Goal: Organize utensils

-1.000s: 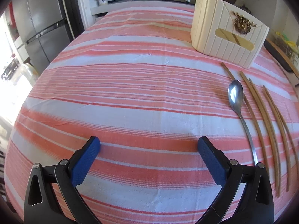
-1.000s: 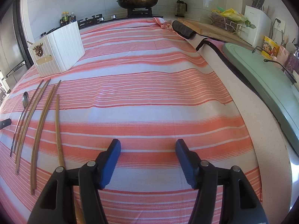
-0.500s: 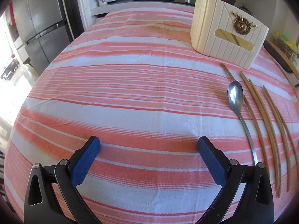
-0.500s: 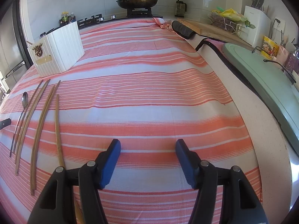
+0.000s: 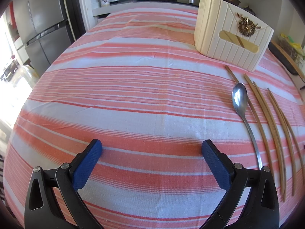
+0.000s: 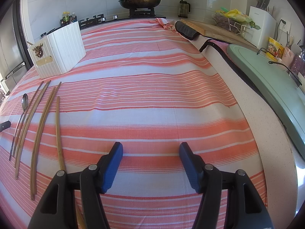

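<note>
A metal spoon (image 5: 240,103) and several wooden chopsticks (image 5: 270,126) lie side by side on the striped cloth, in front of a cream ribbed utensil holder (image 5: 228,36). My left gripper (image 5: 152,148) is open and empty, to the left of the spoon's handle. In the right wrist view the spoon (image 6: 24,101), the chopsticks (image 6: 42,126) and the holder (image 6: 59,57) are at the left. My right gripper (image 6: 151,150) is open and empty, to the right of the nearest chopstick (image 6: 58,131).
A red and white striped cloth (image 6: 144,87) covers the counter. A green board (image 6: 270,84) lies at the right edge. A pan (image 6: 141,1) sits on the stove behind. A fridge (image 5: 42,28) stands at the left.
</note>
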{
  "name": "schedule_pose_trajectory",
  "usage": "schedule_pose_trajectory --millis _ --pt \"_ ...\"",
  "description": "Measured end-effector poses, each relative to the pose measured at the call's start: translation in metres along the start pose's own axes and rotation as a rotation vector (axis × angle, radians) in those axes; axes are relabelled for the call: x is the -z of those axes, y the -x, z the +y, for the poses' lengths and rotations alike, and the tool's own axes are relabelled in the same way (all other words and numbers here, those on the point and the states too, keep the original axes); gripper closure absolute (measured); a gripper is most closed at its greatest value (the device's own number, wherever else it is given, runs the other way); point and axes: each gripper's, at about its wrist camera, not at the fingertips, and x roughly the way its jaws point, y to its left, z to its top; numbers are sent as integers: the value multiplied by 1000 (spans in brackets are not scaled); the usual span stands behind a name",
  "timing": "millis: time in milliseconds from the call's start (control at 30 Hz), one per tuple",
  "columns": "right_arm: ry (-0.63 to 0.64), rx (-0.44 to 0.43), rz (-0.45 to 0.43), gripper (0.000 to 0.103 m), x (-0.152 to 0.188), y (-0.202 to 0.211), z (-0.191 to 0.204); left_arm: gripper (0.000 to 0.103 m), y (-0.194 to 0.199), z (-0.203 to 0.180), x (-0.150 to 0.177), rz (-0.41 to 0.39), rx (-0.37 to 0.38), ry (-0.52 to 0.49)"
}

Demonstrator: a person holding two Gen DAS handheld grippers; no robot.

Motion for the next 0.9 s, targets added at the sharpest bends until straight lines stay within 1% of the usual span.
schedule_pose_trajectory --millis 33,133,200,333,433,500,533,600,667,700,800,867,900 --pt "0 0 0 40 0 0 0 1 3 0 0 -11 23 11" --pt "-1 -1 0 40 0 0 0 1 19 -11 -2 -58 147 40" --pt "-1 -1 0 40 0 0 0 1 27 -32 -6 -74 183 4" --pt "-1 -1 0 40 -1 0 0 1 23 -75 -13 -67 166 -76" --pt "-3 -3 -1 40 -1 0 0 1 10 -93 -13 -51 90 -108" --pt "-7 -9 -8 40 -1 2 -1 1 3 -99 -11 -25 80 -116" --pt "-17 -27 -20 40 -1 5 -2 2 -1 -101 -10 -13 70 -127" --pt "-9 -114 -47 40 -5 19 3 2 1 -103 -8 -17 61 -139" --pt "77 -189 -59 40 -12 33 19 7 2 -104 -9 -19 60 -142" --pt "134 -220 -45 40 -15 35 30 9 3 -102 -7 -20 65 -143" --pt "274 -295 56 41 -19 25 63 19 7 -104 -4 -35 75 -161" --pt "339 -301 96 41 -16 14 80 30 11 -108 0 -48 81 -186" --pt "374 -296 109 41 -14 9 88 33 12 -109 1 -52 88 -198"
